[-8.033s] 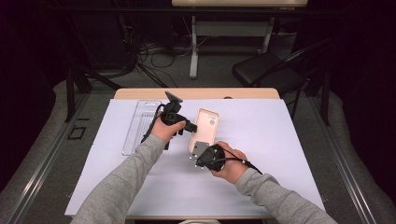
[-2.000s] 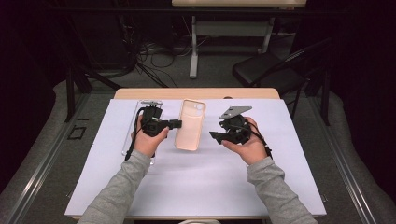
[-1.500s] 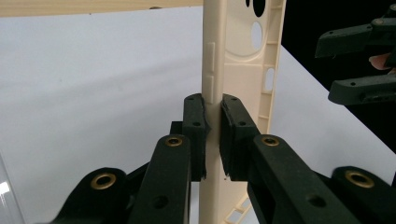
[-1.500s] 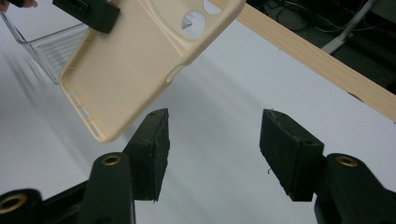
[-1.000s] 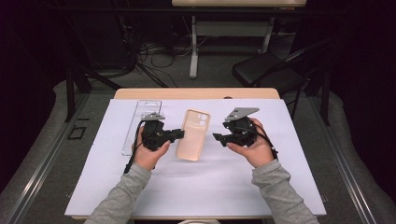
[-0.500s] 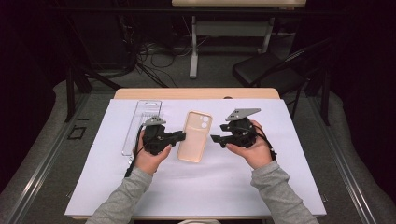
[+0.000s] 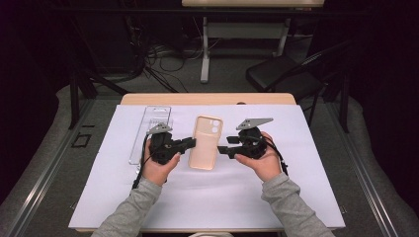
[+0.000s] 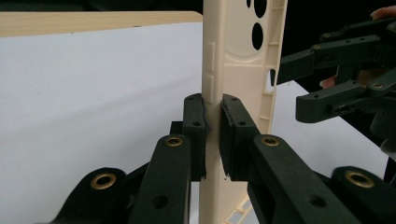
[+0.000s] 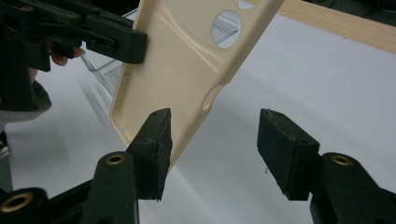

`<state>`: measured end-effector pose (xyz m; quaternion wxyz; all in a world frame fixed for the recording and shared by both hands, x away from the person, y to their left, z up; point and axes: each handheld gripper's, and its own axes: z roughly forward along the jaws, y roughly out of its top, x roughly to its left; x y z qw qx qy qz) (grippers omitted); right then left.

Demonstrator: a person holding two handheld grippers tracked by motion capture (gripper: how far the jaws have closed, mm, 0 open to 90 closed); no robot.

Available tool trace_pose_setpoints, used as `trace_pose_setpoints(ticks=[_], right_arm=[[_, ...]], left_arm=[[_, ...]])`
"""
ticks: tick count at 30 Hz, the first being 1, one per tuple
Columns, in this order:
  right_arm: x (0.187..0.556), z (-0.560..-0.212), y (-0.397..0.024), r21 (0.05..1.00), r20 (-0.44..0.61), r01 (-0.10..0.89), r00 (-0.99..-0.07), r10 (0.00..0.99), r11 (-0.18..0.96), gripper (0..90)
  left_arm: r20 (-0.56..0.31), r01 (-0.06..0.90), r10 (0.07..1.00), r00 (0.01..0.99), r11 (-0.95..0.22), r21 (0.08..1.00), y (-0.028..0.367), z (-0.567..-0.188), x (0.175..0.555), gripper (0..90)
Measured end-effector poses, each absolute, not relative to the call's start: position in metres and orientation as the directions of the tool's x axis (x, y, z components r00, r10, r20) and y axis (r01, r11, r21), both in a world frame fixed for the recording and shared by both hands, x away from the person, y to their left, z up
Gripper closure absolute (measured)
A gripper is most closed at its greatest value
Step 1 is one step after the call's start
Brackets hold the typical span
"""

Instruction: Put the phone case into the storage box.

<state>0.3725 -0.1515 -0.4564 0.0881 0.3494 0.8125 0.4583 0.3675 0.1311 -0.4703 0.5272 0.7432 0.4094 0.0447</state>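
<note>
Dark room; grey floor [image 7: 44, 163], cables [image 7: 153, 69] behind the table, black chair [image 7: 286, 79] at back right. White sheet [image 7: 207, 197] covers the wooden table [image 7: 207, 98]. Clear tray [image 7: 150, 133] lies at left on the sheet. Left gripper [image 7: 190, 143] is clamped on the left edge of the beige phone case [image 7: 206, 142], mid-table. Right gripper [image 7: 221, 149] stands half open at the case's right edge, gripping nothing.

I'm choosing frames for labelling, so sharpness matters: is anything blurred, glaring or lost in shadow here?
High view: white table cover evenly lit, room behind very dark. Left gripper view: phone case edge sharp, nearest links soft. Right gripper view: case crisp, soft shadow below it, clear tray faint, no harsh glare.
</note>
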Motion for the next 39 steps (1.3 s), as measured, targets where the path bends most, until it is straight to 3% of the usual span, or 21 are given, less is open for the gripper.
trace_pose_setpoints(ticks=[15,39], right_arm=[[0.378,-0.474,-0.153,0.778,0.361,0.597,-0.680,0.638,0.196,51.3],[0.386,-0.493,-0.151,0.716,0.486,0.683,-0.634,0.602,0.141,64.1]], left_arm=[[-0.395,0.585,0.654,0.645,-0.090,0.806,0.132,-0.474,0.370,82.0],[-0.399,0.595,0.651,0.645,-0.101,0.797,0.125,-0.480,0.370,82.0]])
